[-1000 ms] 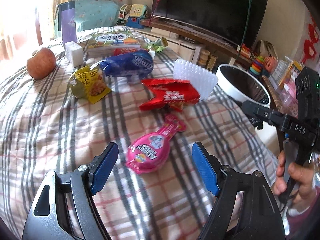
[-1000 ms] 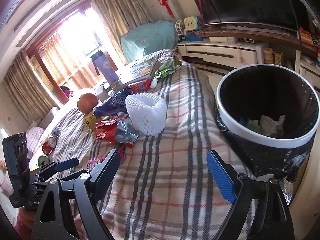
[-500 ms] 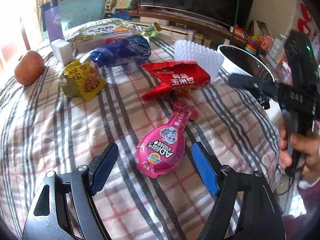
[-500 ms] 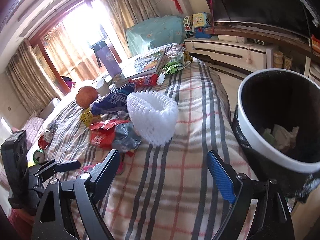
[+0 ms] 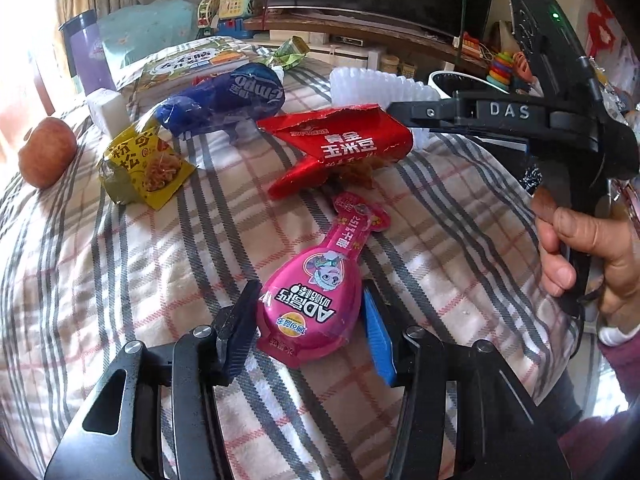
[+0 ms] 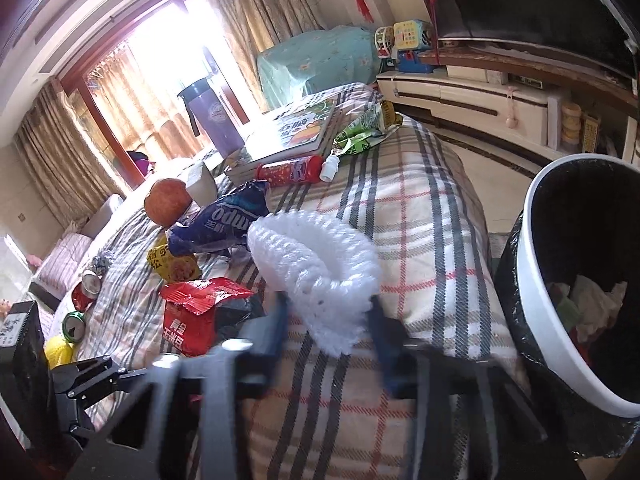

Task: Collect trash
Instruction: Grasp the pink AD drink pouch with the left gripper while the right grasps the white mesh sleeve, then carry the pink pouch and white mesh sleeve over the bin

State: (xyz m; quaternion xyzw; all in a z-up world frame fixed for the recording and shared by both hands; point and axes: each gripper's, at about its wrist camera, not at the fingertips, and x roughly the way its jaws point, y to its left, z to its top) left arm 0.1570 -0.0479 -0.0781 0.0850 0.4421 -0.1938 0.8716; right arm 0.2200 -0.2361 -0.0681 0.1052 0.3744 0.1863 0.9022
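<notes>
Both tools closed in; right tool [image 6: 326,312] blurred around foam net [image 6: 316,264].

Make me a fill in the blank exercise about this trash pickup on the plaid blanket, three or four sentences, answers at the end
1. The left tongs straddle a ____ candy wrapper.
2. The right tongs close in on a white foam ____.
3. The trash bin has a white rim and a ____ liner.
4. The round fruit by the blue tissue pack is an ____.

Missing words: pink; net; black; apple
</notes>
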